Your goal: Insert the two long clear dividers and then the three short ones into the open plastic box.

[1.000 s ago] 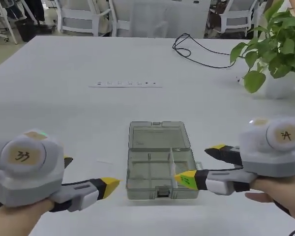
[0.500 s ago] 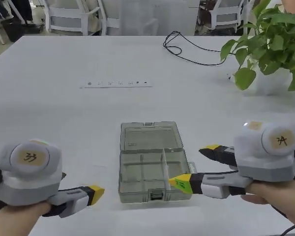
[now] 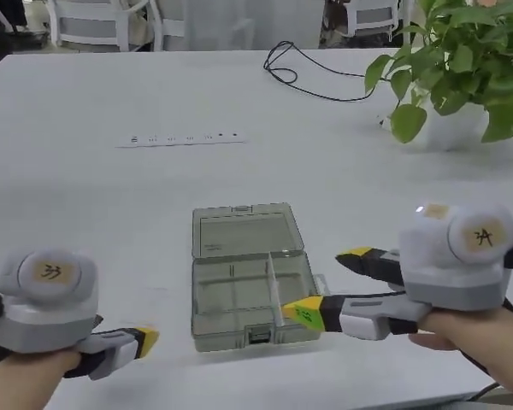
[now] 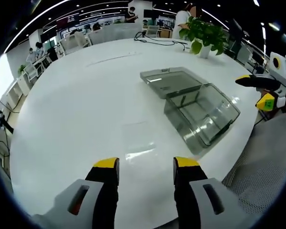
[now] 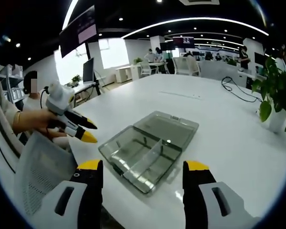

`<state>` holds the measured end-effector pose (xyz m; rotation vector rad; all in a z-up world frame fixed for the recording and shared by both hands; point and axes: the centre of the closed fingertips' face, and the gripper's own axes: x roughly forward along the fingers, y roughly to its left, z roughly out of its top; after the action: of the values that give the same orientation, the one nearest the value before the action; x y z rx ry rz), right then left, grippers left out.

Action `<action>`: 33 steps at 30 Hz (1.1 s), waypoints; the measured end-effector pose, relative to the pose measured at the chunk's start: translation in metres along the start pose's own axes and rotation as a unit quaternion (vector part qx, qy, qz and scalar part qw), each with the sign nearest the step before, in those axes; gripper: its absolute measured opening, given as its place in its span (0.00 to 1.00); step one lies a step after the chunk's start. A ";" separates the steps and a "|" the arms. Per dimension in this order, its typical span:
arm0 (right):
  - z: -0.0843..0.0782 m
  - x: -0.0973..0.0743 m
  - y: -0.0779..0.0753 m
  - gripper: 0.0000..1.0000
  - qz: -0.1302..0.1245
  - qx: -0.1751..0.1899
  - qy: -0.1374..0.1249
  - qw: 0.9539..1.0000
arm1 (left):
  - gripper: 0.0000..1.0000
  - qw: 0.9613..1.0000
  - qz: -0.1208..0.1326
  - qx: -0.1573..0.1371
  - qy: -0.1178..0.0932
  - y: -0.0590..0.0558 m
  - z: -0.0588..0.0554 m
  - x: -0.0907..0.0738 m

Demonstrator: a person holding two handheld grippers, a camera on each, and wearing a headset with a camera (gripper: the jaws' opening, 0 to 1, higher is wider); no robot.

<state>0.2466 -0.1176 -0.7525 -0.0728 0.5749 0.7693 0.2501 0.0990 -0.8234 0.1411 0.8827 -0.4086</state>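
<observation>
1. At centre of the white table: open plastic box, smoky clear, lid laid flat on the far side of the base, hinge edge between the two.
2. Inside the base: one long clear divider standing upright, running front to back, right of the middle in the head view. Left of it, a shorter upright line, too faint to call.
3. To the right of the box: right gripper, jaws spread wide, nothing between them. Nearer yellow tip sits at the box's front right corner; touching or not, cannot tell. Farther tip well clear of the box wall. Points across the open base in the right gripper view.
4. Low at the left, well apart from the box: left gripper, jaws parted, empty, pointing over bare table.
5. Just ahead of the left gripper's jaws, between them and the box: clear flat piece, lying flat on the table, edges faint. One piece or several, cannot tell.
6. Along the far side of the table: white socket strip, looped black cable, potted plant at the far right.
</observation>
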 end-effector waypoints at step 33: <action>-0.012 0.003 -0.006 0.64 -0.007 0.011 0.011 1.000 | 0.34 0.998 0.019 -0.017 0.060 0.002 -0.016 0.018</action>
<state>0.2472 -0.1232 -0.7650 -0.0660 0.6029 0.7485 0.2495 0.0998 -0.8477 0.1516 1.0043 -0.3520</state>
